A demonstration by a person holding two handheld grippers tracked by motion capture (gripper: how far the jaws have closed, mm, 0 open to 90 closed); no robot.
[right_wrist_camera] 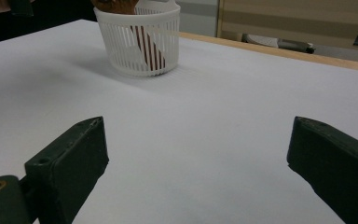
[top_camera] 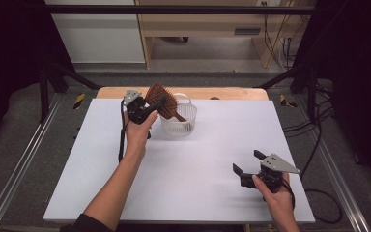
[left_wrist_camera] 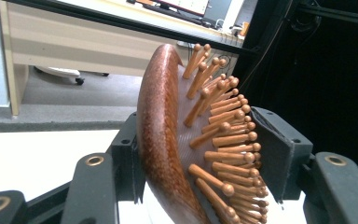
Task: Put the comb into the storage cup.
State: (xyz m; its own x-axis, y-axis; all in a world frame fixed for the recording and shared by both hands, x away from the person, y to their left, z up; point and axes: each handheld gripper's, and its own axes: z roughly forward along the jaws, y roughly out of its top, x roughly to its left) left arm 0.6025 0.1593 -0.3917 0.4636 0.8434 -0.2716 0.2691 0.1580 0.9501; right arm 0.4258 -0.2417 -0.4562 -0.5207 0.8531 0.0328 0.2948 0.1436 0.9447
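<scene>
High view: left gripper [top_camera: 150, 109] is sitting at the far left-centre of the white table [top_camera: 198, 193], clamping a wooden hairbrush [top_camera: 162, 99] by its head. Brush head is sticking up and left of the white slotted basket [top_camera: 178, 120]; the handle is angling down into the basket, far side of the table. Can't tell whether the handle is touching the basket floor.

Left gripper view is confirming the grasp: both black jaws are pressing on the brush head [left_wrist_camera: 168, 140], one on the smooth brown back, the other on the bristle side with the ball-tipped wooden pins. Head is standing roughly upright between them, edge-on to the camera.

Right gripper [top_camera: 249, 166] is hovering near the right edge of the table, near side, well apart from basket and brush. Jaws are standing wide apart, nothing between them. Person's right hand [top_camera: 276, 193] is gripping it from behind.

Right gripper view: jaws are spread at both lower corners, bare table between. Basket [right_wrist_camera: 140, 42] is showing far off at upper left, with the brown handle [right_wrist_camera: 144, 46] visible through the slots, leaning inside.
</scene>
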